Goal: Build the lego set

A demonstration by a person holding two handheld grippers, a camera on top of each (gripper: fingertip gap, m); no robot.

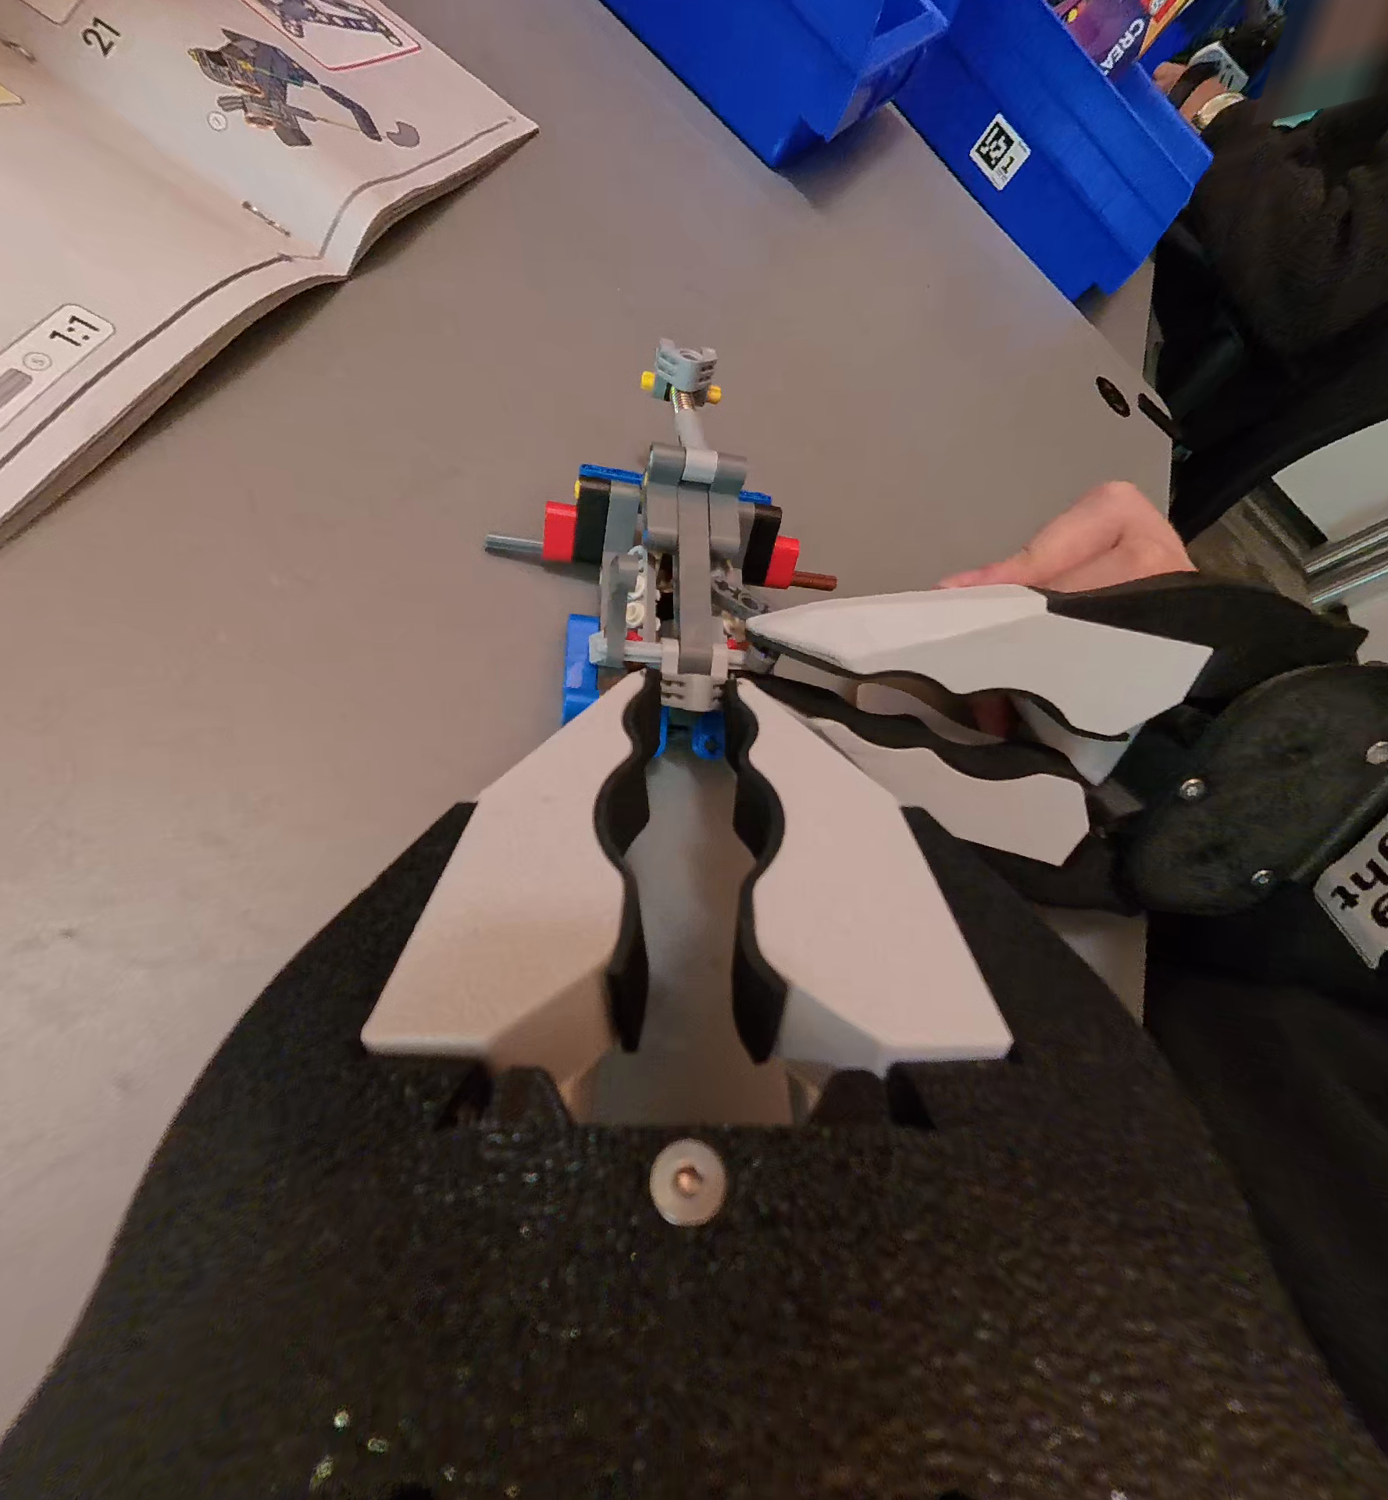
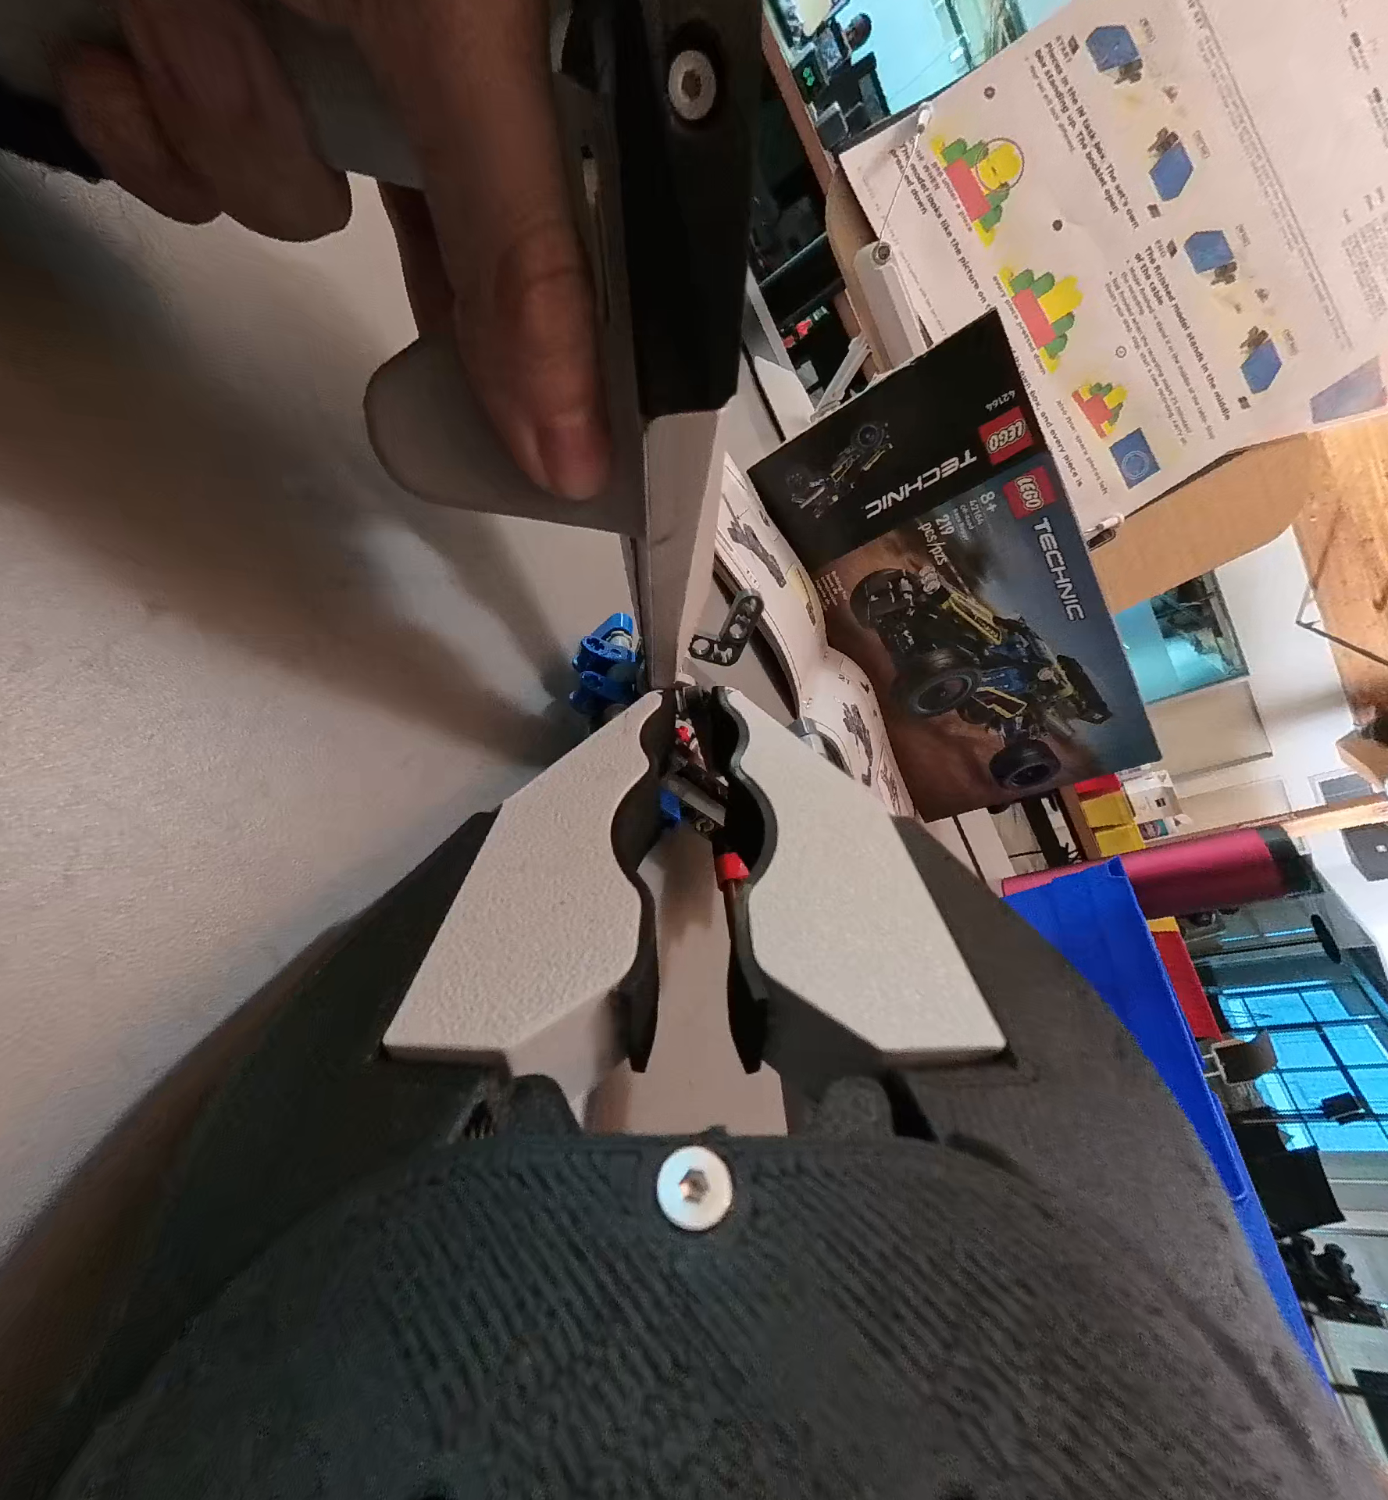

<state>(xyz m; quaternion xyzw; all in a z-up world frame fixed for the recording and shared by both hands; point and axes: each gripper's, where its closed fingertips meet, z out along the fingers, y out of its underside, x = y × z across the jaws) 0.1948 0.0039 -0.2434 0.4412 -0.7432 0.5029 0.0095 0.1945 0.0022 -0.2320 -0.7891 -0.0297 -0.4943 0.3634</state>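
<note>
A small brick model (image 1: 678,552) of grey beams with red, black and blue parts lies on the grey table (image 1: 349,649). My left gripper (image 1: 690,690) is shut on the grey connector at the model's near end; both black pads press on it. My right gripper (image 1: 759,649) comes in from the right and is shut on a small dark part at the model's right side. In the right wrist view my right gripper (image 2: 690,702) has that dark part between its tips. The model's red bush and brown axle (image 2: 729,877) lie farther back between the fingers. The left gripper's finger (image 2: 674,568) stands just beyond.
An open instruction booklet (image 1: 187,203) lies at the far left. Blue bins (image 1: 1039,122) stand at the far right. The set's box (image 2: 958,584) leans behind the booklet under a printed sheet (image 2: 1161,162). A hand (image 1: 1096,536) holds the right gripper near the table's right edge (image 1: 1145,454). Both grippers' tips are close together, under 4 cm apart.
</note>
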